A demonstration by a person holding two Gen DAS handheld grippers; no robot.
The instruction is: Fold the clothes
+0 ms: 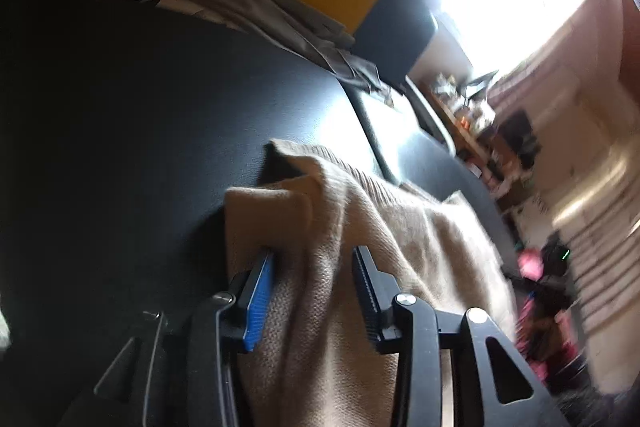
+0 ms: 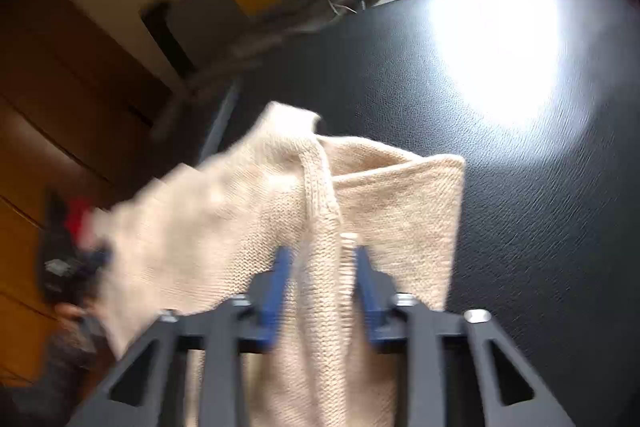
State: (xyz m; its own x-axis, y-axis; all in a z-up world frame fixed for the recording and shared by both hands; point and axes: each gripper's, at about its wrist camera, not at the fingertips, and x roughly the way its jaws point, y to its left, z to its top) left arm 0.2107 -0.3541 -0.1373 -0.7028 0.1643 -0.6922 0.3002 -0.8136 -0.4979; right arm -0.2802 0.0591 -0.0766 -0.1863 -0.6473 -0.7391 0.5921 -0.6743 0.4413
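Dark textured table top [image 1: 140,115], glare patch from a bright window at the far right; cluttered shelves beyond, wooden flooring visible past the table's left edge in the right wrist view. A grey crumpled garment [image 1: 280,15] lies at the far edge of the table, well apart from the work.

Task item: beige knitted garment, sweater-type fabric [image 1: 360,227], bunched on the near part of the table, with one end hanging off the left edge in the right wrist view.

Left gripper [image 1: 312,255]: jaws partly open, fabric lying between the blue pads, visible gap on both sides. It does not look clamped.

Right gripper [image 2: 320,255]: jaws partly open, narrower than the left. A ribbed seam strip of the knit [image 2: 320,187] runs between the pads. The right pad is touching or just beside the fabric edge; cannot tell if it pinches. Motion blur on the left pad.

Step, my read: either end of a fold with the cloth being let go, or a re-grip on the bunched edge. Fold not finished, since the fabric is heaped rather than flat.

Next move needs a flat lay first: find two clean corners or the hem, close firmly on a single layer stack, then lift and carry over evenly. Risk: knit is loose and will sag or slip from a shallow pinch.
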